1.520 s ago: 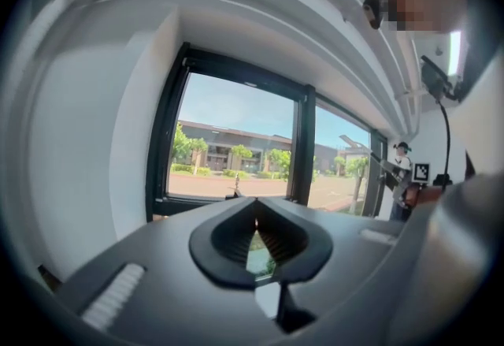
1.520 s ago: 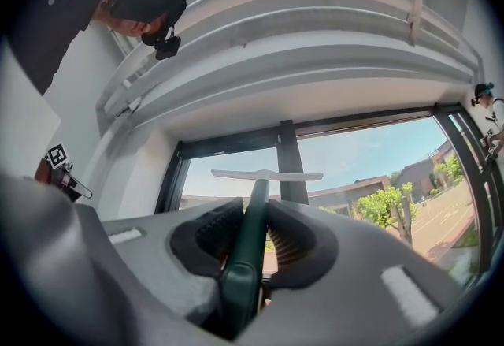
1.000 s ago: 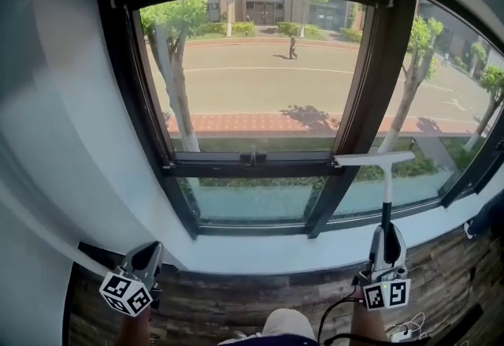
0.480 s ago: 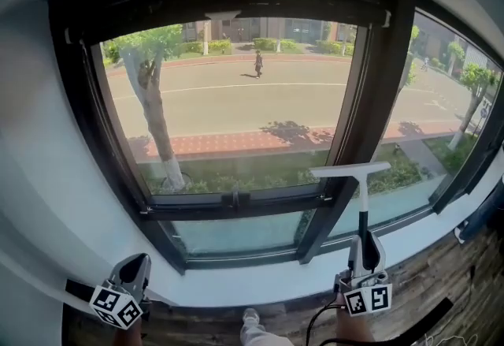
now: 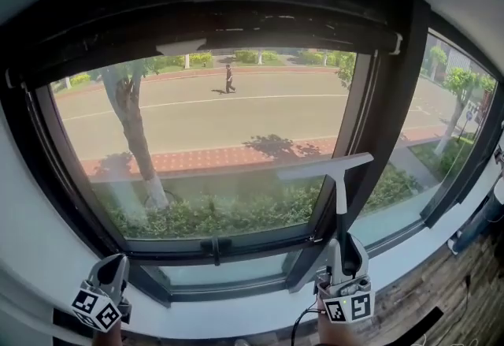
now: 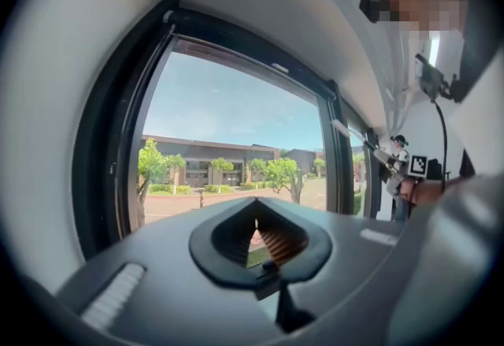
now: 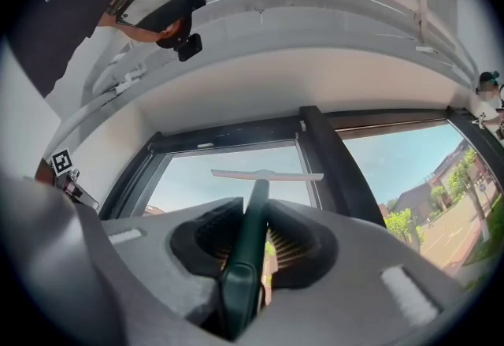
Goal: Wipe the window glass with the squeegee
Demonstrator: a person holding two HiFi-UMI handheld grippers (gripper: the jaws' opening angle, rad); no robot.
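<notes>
Up and to the left has gone the white T-shaped squeegee (image 5: 325, 166) with its dark green handle since a second ago; its blade was down by the low cross bar and now sits higher. From the head view, the blade lies tilted across the lower right corner of the big clear window glass (image 5: 213, 124) and over the black upright post of the window frame (image 5: 386, 100); whether it touches the glass cannot be told. The right gripper (image 5: 344, 246) holds the handle from below. The left gripper (image 5: 116, 264) hangs low at the left, well apart from the squeegee. In the left gripper view, the left gripper (image 6: 256, 234) has its jaws pressed together with nothing between them, and it faces the glass, with a green tree (image 6: 150, 167) outside. In the right gripper view, the right gripper (image 7: 250, 246) has its jaws clamped on the dark green handle, and the white blade stands ahead of it, in front of the glass beside the black post.
</notes>
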